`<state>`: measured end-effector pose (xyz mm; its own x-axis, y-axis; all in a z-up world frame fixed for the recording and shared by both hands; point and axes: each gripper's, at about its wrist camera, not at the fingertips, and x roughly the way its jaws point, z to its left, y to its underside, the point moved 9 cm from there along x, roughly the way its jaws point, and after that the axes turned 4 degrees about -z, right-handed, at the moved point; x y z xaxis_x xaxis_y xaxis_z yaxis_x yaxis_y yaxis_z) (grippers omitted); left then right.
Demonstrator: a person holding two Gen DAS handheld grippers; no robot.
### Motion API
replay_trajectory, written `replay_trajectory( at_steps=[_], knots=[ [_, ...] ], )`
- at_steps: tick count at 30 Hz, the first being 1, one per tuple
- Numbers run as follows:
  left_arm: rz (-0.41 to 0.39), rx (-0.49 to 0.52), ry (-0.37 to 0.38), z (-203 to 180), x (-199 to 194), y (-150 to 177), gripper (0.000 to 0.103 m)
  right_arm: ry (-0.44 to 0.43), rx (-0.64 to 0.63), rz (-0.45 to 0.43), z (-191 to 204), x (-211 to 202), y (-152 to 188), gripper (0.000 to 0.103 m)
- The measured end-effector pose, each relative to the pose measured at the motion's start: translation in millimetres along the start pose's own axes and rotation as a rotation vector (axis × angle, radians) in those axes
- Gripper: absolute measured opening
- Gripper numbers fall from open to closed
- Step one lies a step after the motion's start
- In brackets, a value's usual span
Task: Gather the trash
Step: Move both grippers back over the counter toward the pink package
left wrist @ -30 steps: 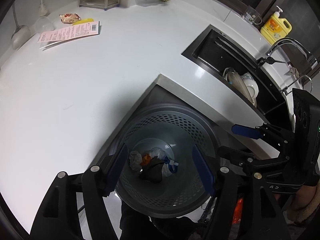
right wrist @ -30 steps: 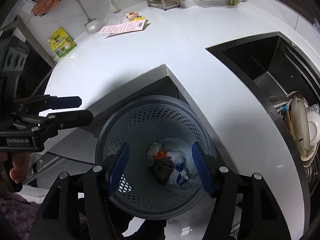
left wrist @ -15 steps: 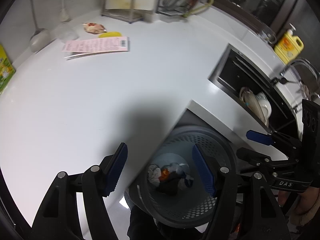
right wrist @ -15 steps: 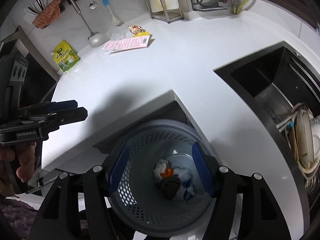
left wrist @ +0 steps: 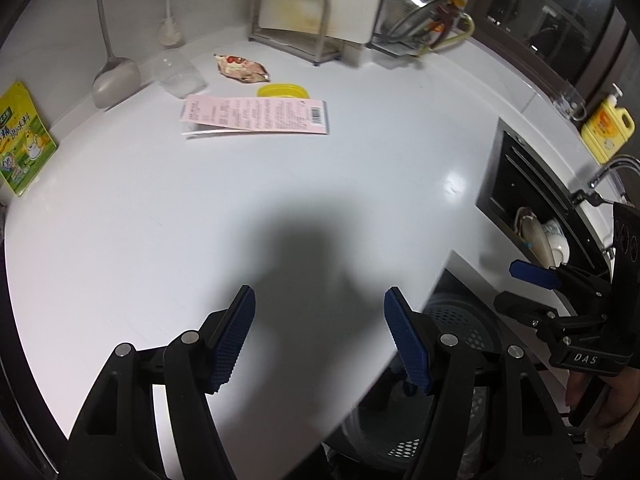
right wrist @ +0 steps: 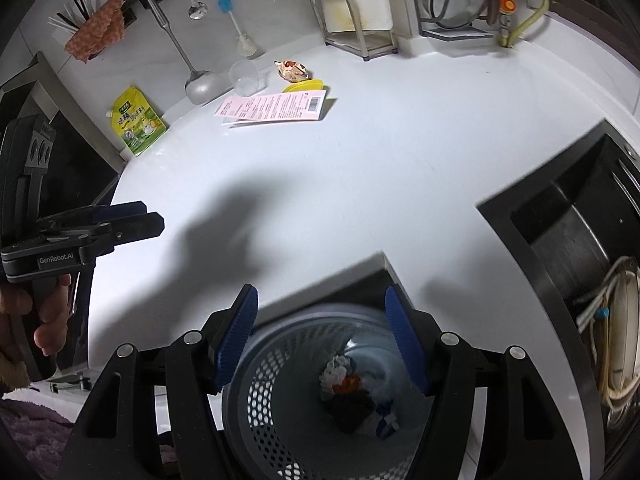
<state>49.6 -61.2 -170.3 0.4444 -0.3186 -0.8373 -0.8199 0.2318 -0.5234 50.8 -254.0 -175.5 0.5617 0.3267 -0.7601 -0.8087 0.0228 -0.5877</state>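
Your left claw hangs over the white worktop, pads spread wide and holding nothing. Your right claw is just as wide and just as bare, poised above the grey perforated bin tucked under the worktop's inner corner. Down in that bin sits a clump of trash: white crumpled paper, something orange, something dark. Beyond the bin, near the back wall, the pink receipt lies flat on the worktop. Just behind it sit a yellow lid, a crumpled snack wrapper and a clear plastic cup on its side. The black sink is to the bin's right.
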Motion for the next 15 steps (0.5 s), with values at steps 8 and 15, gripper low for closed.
replay_trajectory(
  at_steps=[8, 15],
  knots=[
    [0.002, -0.011, -0.012, 31.8, 13.4, -23.1, 0.065, -0.013, -0.035, 0.007, 6.9, 30.1, -42.3, 0.065],
    [0.004, -0.03, -0.029, 63.3, 26.5, -41.7, 0.065, 0.001, -0.152, 0.002, 26.4, 60.5, -87.7, 0.069]
  ],
)
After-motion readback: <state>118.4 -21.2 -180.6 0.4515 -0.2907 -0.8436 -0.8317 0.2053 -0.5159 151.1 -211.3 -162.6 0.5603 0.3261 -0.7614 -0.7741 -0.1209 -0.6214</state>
